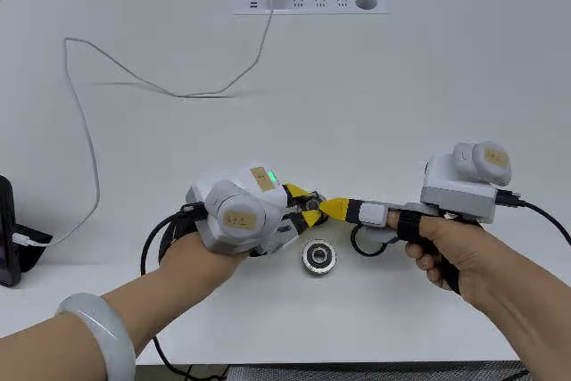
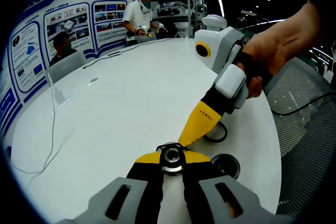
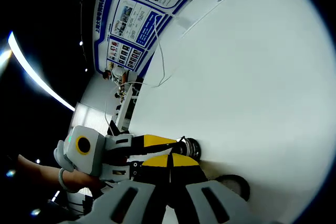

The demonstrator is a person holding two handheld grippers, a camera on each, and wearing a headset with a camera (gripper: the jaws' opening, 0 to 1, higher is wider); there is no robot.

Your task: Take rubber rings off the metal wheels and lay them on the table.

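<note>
My left gripper (image 1: 306, 203) is shut on a small metal wheel (image 2: 172, 159) that wears a black rubber ring. My right gripper (image 1: 327, 209) comes in from the right with its yellow jaws pinched together on the edge of that ring (image 2: 177, 145). The right gripper view has its own jaws (image 3: 173, 158) shut just beside the held wheel (image 3: 190, 147). A second metal wheel (image 1: 318, 256) lies flat on the white table (image 1: 375, 86), just in front of both tips. One loose black rubber ring (image 1: 365, 245) rests on the table under the right gripper.
A white power strip (image 1: 312, 4) with a plugged charger sits at the far edge, and its cable (image 1: 85, 131) trails left to a dark phone stand (image 1: 11, 234). People stand by wall panels (image 2: 79, 19) in the background.
</note>
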